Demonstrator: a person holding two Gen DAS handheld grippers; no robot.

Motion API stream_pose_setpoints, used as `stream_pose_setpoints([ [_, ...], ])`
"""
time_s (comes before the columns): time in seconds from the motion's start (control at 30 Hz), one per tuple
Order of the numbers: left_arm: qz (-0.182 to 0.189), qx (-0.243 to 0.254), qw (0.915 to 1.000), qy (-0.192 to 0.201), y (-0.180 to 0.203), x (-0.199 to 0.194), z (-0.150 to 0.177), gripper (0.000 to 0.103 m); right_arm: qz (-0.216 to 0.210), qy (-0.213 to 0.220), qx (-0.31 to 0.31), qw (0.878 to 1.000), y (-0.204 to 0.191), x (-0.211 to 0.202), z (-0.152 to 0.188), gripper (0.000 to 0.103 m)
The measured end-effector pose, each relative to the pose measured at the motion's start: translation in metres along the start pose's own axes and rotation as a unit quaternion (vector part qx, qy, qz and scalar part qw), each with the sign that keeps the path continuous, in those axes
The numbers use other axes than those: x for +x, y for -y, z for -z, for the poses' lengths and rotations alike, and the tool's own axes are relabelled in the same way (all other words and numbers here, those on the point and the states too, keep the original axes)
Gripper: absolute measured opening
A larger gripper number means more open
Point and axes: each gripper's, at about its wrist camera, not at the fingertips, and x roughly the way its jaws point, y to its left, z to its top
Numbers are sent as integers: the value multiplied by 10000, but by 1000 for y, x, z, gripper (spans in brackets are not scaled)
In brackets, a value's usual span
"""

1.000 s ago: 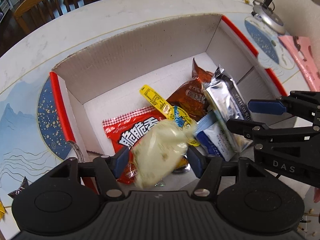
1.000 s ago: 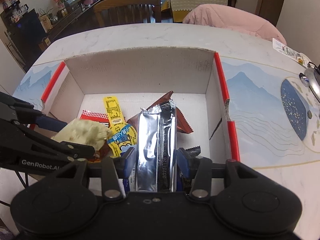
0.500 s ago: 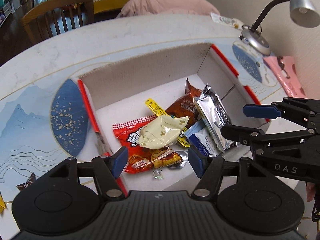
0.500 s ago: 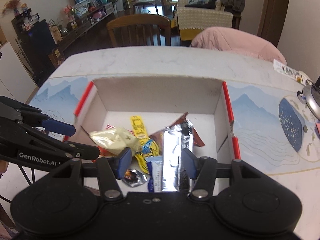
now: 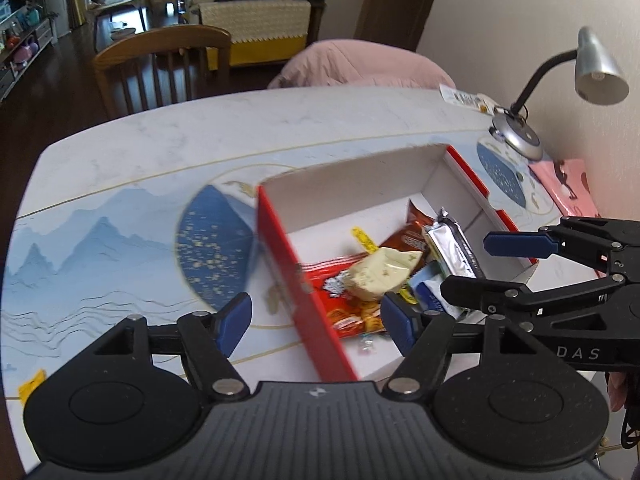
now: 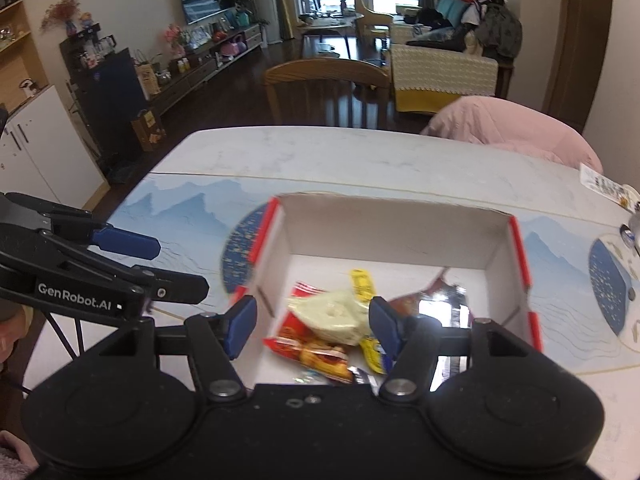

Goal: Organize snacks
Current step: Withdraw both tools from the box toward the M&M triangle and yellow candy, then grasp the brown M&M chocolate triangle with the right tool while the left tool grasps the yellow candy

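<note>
A white cardboard box with red rims (image 5: 280, 232) (image 6: 400, 236) stands on the table and holds several snack packs. A pale cream pack (image 5: 380, 274) (image 6: 332, 314) lies on a red bag (image 5: 348, 312) (image 6: 316, 356), beside a silver pack (image 5: 452, 244) (image 6: 448, 308), a brown pack (image 5: 408, 236) and a yellow strip (image 5: 364, 240) (image 6: 362, 284). My left gripper (image 5: 316, 322) is open and empty, raised over the box's left wall. My right gripper (image 6: 312, 328) is open and empty above the box's near side; it also shows in the left wrist view (image 5: 500, 268).
A silver desk lamp (image 5: 592, 72) stands at the table's far right, with a pink sheet (image 5: 568, 188) beside it. A wooden chair (image 6: 328, 92) and a pink cushion (image 6: 512, 132) stand behind the table. A small yellow wrapper (image 5: 30, 384) lies at the left near edge.
Both grippers let go of their packs, the left the cream one and the right the silver one, and drew back and up from the box. The packs now lie inside.
</note>
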Motion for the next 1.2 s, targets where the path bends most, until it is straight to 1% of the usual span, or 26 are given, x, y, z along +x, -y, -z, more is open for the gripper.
stream_pose_setpoints([
  [0.03, -24, -20, 10000, 24, -6, -4, 2, 72, -28, 8, -21, 10000, -6, 1, -1, 69],
  [0.1, -78, -86, 9999, 84, -19, -13, 8, 77, -74, 43, -65, 9999, -19, 2, -3, 76],
  [0.37, -216, -341, 9989, 229, -74, -41, 30, 81, -262, 46, -259, 9993, -71, 17, -13, 82],
  [0.57, -346, -571, 9976, 207, -122, -54, 49, 84, -405, -9, -330, 9986, -107, 31, -15, 84],
  [0.67, -409, -696, 9965, 194, -145, -58, 58, 85, -487, -56, -386, 9980, -127, 42, -15, 88],
  [0.8, -487, -833, 9951, 194, -175, -62, 69, 86, -606, -136, -432, 9971, -150, 57, -15, 99],
  [0.83, -546, -863, 9946, 188, -182, -62, 71, 87, -634, -176, -438, 9969, -155, 62, -15, 100],
  [0.97, -622, -1046, 9925, 111, -212, -57, 81, 87, -784, -398, -476, 9950, -173, 86, -10, 100],
  [1.13, -673, -1400, 9878, -97, -254, -48, 92, 87, -804, -664, -586, 9928, -190, 116, -5, 100],
  [1.2, -720, -1462, 9865, -169, -265, -43, 97, 87, -795, -754, -680, 9917, -196, 126, -4, 99],
])
